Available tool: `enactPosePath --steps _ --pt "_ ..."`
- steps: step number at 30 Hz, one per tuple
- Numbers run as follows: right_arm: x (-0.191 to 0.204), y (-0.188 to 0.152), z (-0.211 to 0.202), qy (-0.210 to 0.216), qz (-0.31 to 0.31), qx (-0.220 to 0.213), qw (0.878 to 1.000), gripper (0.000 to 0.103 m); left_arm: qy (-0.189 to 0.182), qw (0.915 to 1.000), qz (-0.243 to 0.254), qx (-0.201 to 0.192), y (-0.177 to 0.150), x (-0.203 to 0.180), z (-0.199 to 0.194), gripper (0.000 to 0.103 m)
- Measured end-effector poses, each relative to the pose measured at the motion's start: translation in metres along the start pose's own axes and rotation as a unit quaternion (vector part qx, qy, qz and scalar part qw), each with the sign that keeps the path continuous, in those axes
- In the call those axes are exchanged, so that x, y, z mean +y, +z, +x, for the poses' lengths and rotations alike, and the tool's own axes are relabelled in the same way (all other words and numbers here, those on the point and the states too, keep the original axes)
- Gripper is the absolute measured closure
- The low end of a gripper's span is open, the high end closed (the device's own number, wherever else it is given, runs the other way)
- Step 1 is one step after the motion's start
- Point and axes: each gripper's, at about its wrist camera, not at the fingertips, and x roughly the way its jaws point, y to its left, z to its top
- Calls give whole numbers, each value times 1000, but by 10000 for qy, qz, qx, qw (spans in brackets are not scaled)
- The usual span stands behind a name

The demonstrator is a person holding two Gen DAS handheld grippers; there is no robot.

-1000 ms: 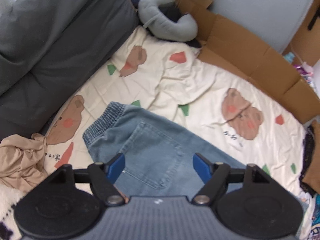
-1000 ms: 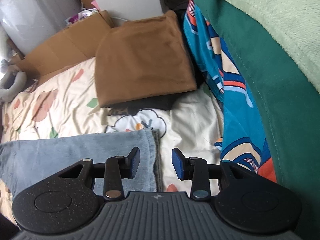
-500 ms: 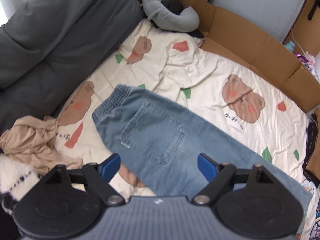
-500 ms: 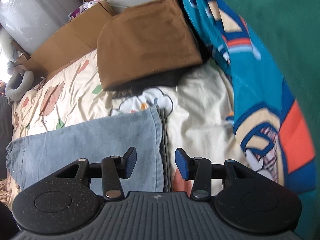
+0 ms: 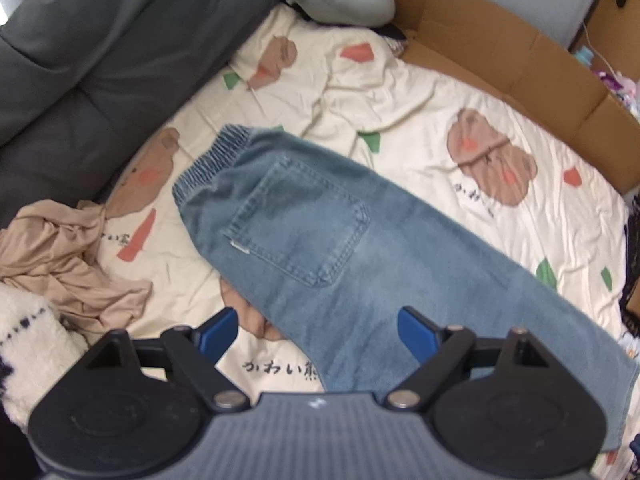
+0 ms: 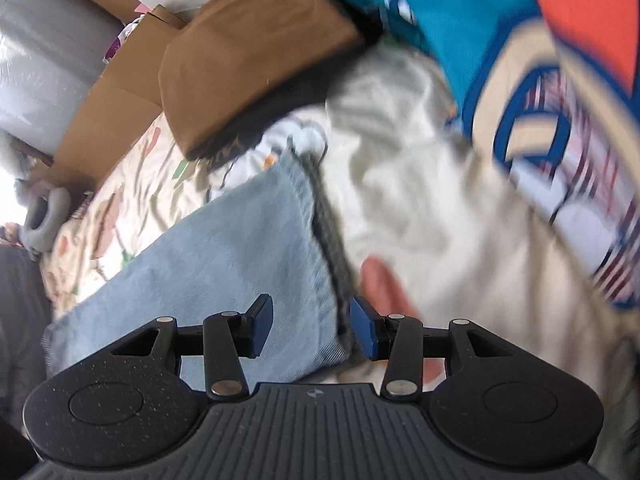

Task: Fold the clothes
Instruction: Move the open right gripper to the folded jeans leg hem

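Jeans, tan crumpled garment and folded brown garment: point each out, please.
Jeans (image 5: 304, 224), left wrist view, on the back pocket.
Tan crumpled garment (image 5: 60, 256), left wrist view, on its bunched middle.
Folded brown garment (image 6: 256, 56), right wrist view, on its top face.

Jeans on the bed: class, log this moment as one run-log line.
jeans: flat on bedsheet, unfolded | left gripper: open, empty, over seat | right gripper: open, astride hem

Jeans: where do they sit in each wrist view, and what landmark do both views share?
Left wrist: jeans run diagonally across centre, waistband upper left.
Right wrist: their leg hem lies lower left of centre, beneath the right gripper.
Shared landmark: grey neck pillow, top centre versus far left.
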Motion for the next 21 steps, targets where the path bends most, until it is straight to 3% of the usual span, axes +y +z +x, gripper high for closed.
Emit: enactPosePath --steps 4,10,17,21 --pt "-16 -13 7 244 590 64 9979 53 44 9998 -25 197 -8 0 18 15" --pt "-40 -27 18 225 1193 234 9923 51 25 9996 7 285 -11 -3 33 14" --pt "-58 -36 31 599 1876 132 9803 41 126 9989 -94 448 -23 2 46 14" --pt "-63 -39 41 663 2098 54 9755 41 179 9983 -36 551 -27 -1 51 14"
